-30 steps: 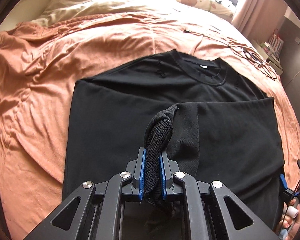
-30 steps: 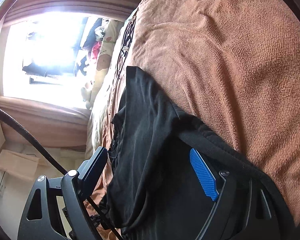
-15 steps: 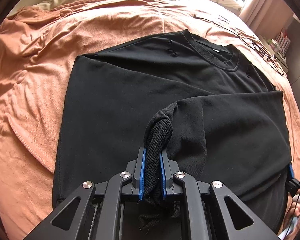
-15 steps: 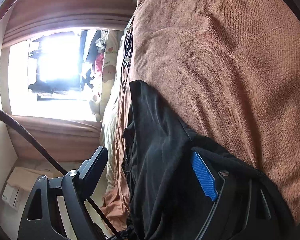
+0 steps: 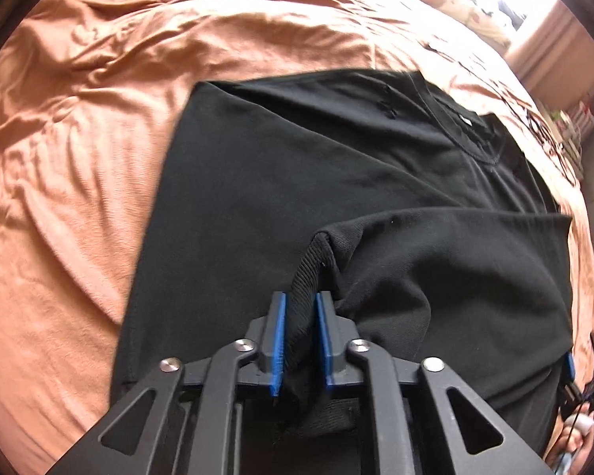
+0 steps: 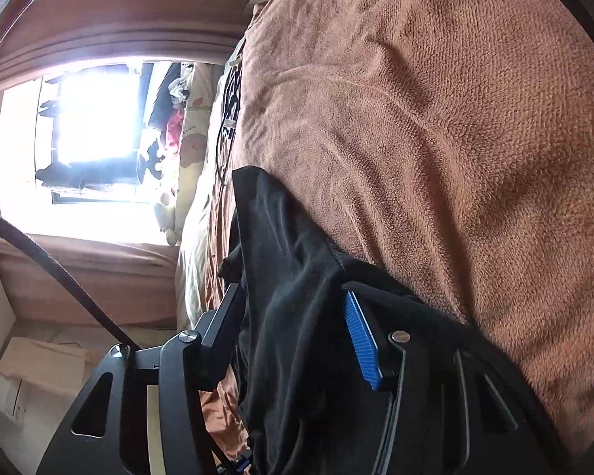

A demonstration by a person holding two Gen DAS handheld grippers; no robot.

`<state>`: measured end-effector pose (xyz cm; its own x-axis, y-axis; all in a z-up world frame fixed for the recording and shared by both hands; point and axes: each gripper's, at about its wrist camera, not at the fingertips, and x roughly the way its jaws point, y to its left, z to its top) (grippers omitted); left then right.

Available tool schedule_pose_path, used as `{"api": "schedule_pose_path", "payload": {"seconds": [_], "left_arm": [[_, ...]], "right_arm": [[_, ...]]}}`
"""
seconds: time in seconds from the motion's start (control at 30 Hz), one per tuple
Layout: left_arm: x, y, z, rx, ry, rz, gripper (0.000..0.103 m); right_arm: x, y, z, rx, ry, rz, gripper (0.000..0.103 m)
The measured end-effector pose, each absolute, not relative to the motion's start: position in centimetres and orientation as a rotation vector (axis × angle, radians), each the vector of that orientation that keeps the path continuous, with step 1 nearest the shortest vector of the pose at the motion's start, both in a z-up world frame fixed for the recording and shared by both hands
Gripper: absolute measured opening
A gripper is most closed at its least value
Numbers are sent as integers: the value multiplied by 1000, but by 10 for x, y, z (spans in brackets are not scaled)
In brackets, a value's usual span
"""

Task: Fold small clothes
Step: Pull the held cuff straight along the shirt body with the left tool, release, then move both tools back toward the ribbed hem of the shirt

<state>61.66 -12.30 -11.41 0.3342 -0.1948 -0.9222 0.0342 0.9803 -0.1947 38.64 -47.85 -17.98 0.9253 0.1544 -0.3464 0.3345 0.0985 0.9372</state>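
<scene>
Black sweatshirt [image 5: 297, 182] lies spread on the orange blanket [image 5: 71, 150], filling the frame's centre and right. Left gripper [image 5: 301, 316] has its jaws clamped on the ribbed hem [image 5: 311, 261]; right gripper [image 6: 297, 316] stands wide apart with cloth draped between its jaws. Best to carry both hem corners level toward the collar [image 5: 467, 134] at upper right, keeping the fold taut. No containers appear.
</scene>
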Motion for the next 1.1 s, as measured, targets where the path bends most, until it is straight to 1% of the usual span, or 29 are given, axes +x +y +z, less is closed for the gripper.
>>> {"api": "schedule_pose_path", "payload": {"seconds": [0.1,0.17,0.23,0.43,0.47,0.5,0.53,0.57,0.6,0.63,0.77,0.87,0.97,1.1], "left_arm": [[613,-113,-106,-183,1203,-147,34],[609,-110,-103,-178,1190,-147,56],[603,-110,-104,-165,1180,-152,68],[602,-125,-122,-56,1217,-160,69],[604,-127,-125,-37,1215,-149,67],[605,-128,-127,-35,1210,-150,63],[607,-129,-128,-40,1209,-159,50],[609,-129,-131,-47,1216,-172,34],[612,-130,-133,-54,1224,-189,20],[614,-133,-134,-51,1227,-203,16],[622,-133,-130,-20,1203,-159,14],[630,-114,-130,-56,1204,-61,14],[632,-94,-123,-14,1162,60,14],[628,-72,-111,-116,1152,0,14]], "right_arm": [[386,-478,-166,1420,425,-178,50],[386,-475,-155,1386,427,-181,50],[390,-471,-146,1352,429,-169,50],[417,-462,-138,1276,399,-36,50],[421,-463,-143,1270,410,-30,50],[423,-462,-147,1261,423,-31,50],[429,-461,-150,1252,441,-37,50],[434,-462,-152,1246,455,-46,50],[437,-462,-154,1238,469,-54,50],[442,-463,-157,1226,487,-66,50],[442,-467,-163,1192,569,-144,50],[446,-464,-157,1185,578,-152,50],[450,-459,-148,1153,596,-160,50],[456,-451,-138,1143,596,-124,50]]}}
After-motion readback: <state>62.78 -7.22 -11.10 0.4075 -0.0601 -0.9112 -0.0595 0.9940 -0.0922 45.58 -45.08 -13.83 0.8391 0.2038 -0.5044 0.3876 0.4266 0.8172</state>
